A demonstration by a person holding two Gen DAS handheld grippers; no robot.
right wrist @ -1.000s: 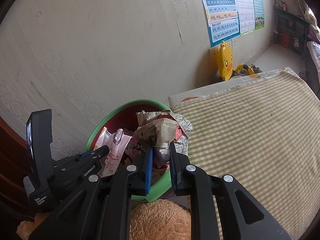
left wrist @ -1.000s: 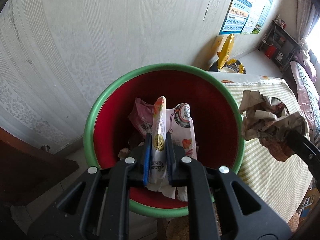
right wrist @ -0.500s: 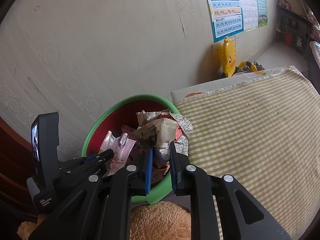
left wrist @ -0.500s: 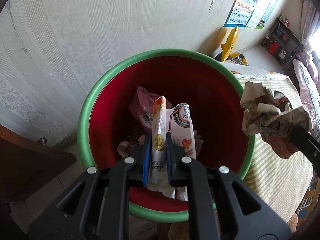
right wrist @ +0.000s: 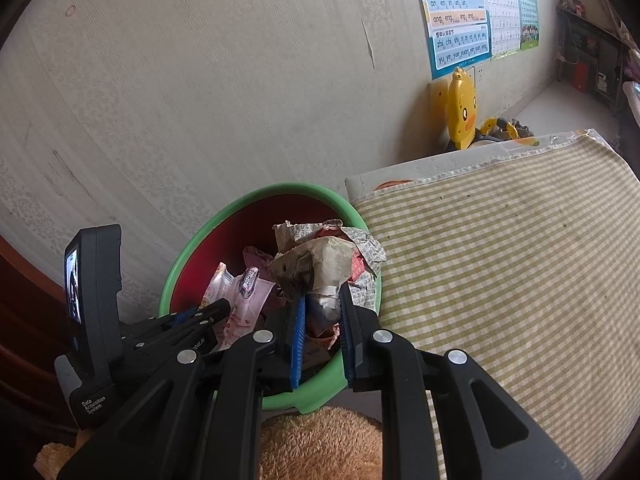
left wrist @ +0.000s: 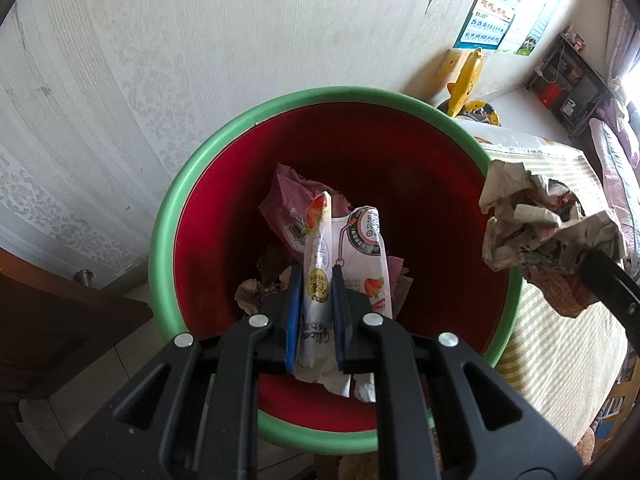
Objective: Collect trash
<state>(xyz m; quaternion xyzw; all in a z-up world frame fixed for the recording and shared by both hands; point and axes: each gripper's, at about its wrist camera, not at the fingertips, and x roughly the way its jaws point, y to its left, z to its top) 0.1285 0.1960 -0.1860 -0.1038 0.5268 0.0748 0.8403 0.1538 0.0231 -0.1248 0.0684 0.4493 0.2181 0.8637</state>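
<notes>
A: Pink-and-white glossy plastic snack wrappers (left wrist: pixel 320 276), printed with strawberries and a round dark seal, pinched flat between the blue pads of the left claw (left wrist: pixel 316 296). Hanging right over the mouth of the round red plastic bin with a green rim (left wrist: pixel 160 240).

B: And inside?

A: More rubbish at the bottom: a crinkled purplish foil bag (left wrist: pixel 282 200), scraps of crumpled paper (left wrist: pixel 250 294).

B: On the other side?

A: Crumpled ball of printed newspaper with red and beige patches (right wrist: pixel 328 264), squeezed between the pads of the right claw (right wrist: pixel 322 300). Over the bin's right rim, close beside the wrappers, not touching them as far as can be told. Partly blocking the view into the bin from the right wrist camera.

B: Around the bin?

A: Pale patterned wallpapered wall (right wrist: pixel 200 100) behind. Bench covered in a green-and-cream checked cloth (right wrist: pixel 500 280) touching the bin's right side. Yellow duck-shaped plastic toy (right wrist: pixel 462 114) against the wall past the bench, blue lettered charts (right wrist: pixel 458 20) pinned above. Tan fuzzy fabric (right wrist: pixel 320 444) just below the bin's near edge. Dark wooden furniture (left wrist: pixel 52 320) at the left.
</notes>
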